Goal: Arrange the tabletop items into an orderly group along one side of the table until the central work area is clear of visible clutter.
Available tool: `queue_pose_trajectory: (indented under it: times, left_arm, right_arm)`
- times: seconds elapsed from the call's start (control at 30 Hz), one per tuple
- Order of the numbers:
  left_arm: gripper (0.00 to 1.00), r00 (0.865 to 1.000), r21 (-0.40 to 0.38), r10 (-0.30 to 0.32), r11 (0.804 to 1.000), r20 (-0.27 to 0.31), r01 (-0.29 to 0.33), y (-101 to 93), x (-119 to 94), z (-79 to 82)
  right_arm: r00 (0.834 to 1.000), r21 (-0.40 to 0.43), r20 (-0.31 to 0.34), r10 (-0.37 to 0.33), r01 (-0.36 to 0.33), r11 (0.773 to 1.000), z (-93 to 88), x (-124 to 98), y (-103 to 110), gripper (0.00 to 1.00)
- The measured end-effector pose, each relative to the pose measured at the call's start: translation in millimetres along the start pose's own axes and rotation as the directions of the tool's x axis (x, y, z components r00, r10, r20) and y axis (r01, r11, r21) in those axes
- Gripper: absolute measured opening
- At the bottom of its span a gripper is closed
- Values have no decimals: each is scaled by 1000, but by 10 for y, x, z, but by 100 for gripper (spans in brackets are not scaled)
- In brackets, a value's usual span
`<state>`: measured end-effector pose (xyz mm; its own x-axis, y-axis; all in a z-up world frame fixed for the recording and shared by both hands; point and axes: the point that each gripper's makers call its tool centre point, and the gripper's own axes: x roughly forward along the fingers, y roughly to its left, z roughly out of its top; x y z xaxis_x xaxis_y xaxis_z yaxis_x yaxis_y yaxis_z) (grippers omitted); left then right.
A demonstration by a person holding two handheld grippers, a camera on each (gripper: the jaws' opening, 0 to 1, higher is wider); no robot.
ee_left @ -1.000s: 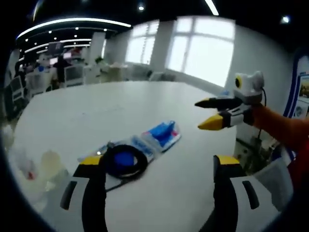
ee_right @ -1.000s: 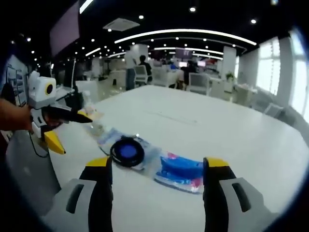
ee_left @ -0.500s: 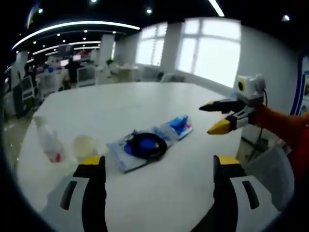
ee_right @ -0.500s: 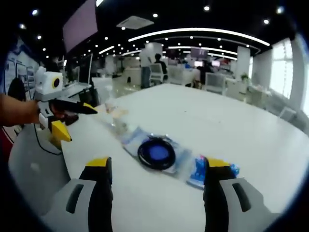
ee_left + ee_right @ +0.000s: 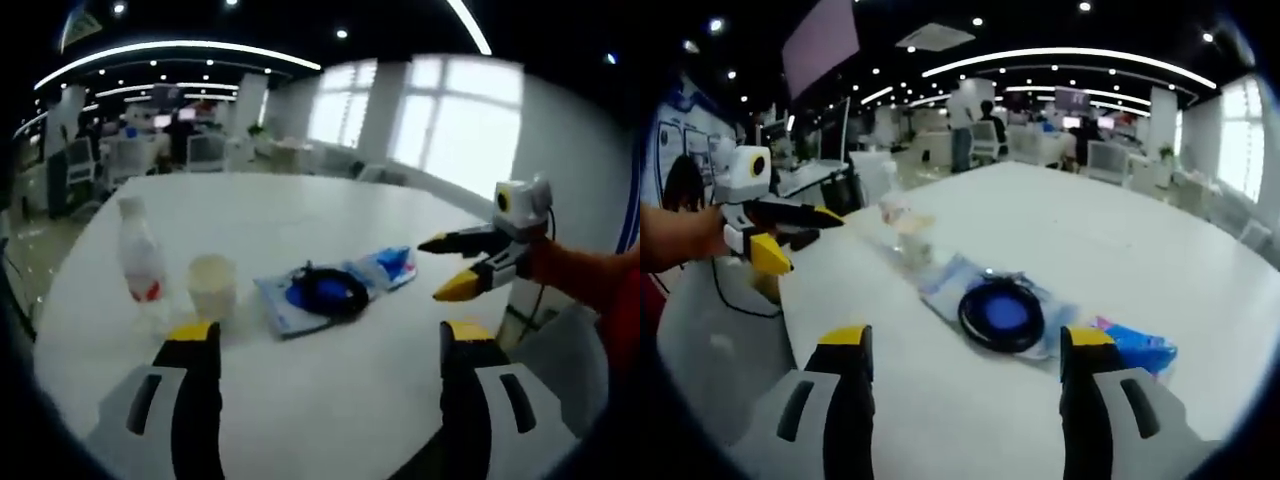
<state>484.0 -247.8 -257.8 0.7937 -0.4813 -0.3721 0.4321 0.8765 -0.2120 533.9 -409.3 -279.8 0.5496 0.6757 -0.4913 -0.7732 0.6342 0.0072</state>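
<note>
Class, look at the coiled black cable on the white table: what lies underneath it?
The coiled black cable rests on a flat clear plastic packet with something blue showing through the coil's centre. The packet's surface directly beneath the cable is covered, so any print there cannot be seen.

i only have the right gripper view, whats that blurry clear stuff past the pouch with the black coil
observer: In the left gripper view it is sharp: a clear plastic bottle with a red label, standing upright.
operator: anything next to it
observer: A pale cup, also upright, stands between the bottle and the pouch.
operator: where does my right tool sit from over there
observer: The right tool hangs in the air just beyond the blue packet, jaws apart, touching nothing.
</note>
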Motion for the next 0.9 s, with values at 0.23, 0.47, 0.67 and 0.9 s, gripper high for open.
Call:
queue_pose_trajectory:
  times: [0.23,0.47,0.67,0.9]
  left_arm:
    - [85,1000,-1,-6,1000,-21,6,2,93,-35]
    - [80,1000,-31,-21,999,-23,20,0,240,8]
    - [76,999,-7,-36,999,-35,36,-65,503,69]
    - [68,996,46,-47,998,-79,51,-125,853,18]
  right_arm:
    - [1000,47,14,0,-1,999,-28,81,-23,74]
    - [1000,52,7,-15,15,999,-47,84,-139,72]
    - [999,54,-10,-33,34,998,-52,136,-312,69]
    - [998,55,-33,-46,47,997,-54,270,-460,66]
